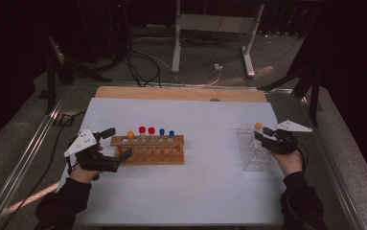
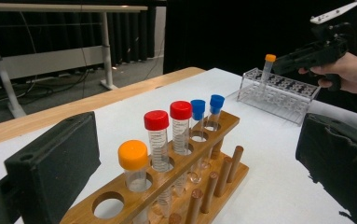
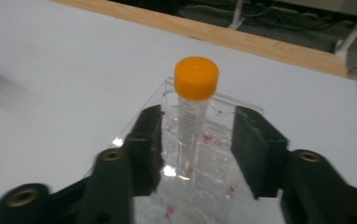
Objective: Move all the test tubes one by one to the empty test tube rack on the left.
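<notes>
Left tool (image 1: 115,143) wide around wooden rack (image 1: 148,149); right tool (image 3: 195,144) wide, flanking orange-capped tube (image 3: 194,105) in clear rack (image 1: 254,149).

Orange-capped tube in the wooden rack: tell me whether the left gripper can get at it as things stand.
Probably yes. The left gripper is open at the wooden rack's near end, where the orange-capped tube stands first in line, beside an empty hole; nothing lies between.

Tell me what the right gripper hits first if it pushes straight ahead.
Likely the orange-capped tube standing in the clear rack: it sits centred between the right gripper's open jaws, though depth is hard to judge.
</notes>
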A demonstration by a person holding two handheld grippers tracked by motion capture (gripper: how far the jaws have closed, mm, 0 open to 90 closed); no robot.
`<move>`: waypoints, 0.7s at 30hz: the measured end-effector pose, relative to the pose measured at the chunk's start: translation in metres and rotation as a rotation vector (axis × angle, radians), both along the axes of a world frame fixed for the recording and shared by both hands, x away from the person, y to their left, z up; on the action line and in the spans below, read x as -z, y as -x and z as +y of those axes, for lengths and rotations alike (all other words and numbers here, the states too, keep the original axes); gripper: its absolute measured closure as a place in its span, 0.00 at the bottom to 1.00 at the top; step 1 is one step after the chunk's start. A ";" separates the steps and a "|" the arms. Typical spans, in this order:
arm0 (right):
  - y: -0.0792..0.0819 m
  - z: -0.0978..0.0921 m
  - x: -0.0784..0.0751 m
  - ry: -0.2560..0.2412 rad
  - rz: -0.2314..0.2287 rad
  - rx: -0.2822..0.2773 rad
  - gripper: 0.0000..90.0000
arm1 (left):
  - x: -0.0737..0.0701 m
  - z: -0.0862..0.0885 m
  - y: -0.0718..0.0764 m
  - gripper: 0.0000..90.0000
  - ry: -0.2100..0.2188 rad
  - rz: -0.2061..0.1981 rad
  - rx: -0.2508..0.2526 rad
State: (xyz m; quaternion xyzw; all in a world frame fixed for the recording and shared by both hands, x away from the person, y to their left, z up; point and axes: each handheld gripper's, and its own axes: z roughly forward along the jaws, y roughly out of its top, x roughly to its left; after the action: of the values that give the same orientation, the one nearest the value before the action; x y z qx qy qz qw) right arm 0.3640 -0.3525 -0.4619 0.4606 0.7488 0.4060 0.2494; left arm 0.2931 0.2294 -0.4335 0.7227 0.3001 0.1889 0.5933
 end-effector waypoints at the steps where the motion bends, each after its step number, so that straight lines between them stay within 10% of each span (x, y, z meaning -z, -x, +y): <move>1: -0.003 0.001 0.001 0.006 0.010 0.001 0.64 | 0.000 0.000 0.000 0.01 -0.001 0.000 -0.001; 7: -0.011 0.009 0.006 0.030 0.041 -0.021 0.81 | 0.000 0.001 -0.001 0.01 -0.005 0.004 -0.007; 21: -0.006 0.006 -0.022 0.008 -0.003 -0.014 0.83 | -0.001 0.002 -0.001 0.01 0.004 0.007 0.005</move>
State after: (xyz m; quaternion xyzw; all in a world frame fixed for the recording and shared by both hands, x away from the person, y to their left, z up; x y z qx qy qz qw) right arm 0.3705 -0.3469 -0.4399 0.4536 0.7533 0.4056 0.2495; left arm 0.2943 0.2312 -0.4322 0.7228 0.3006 0.1844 0.5943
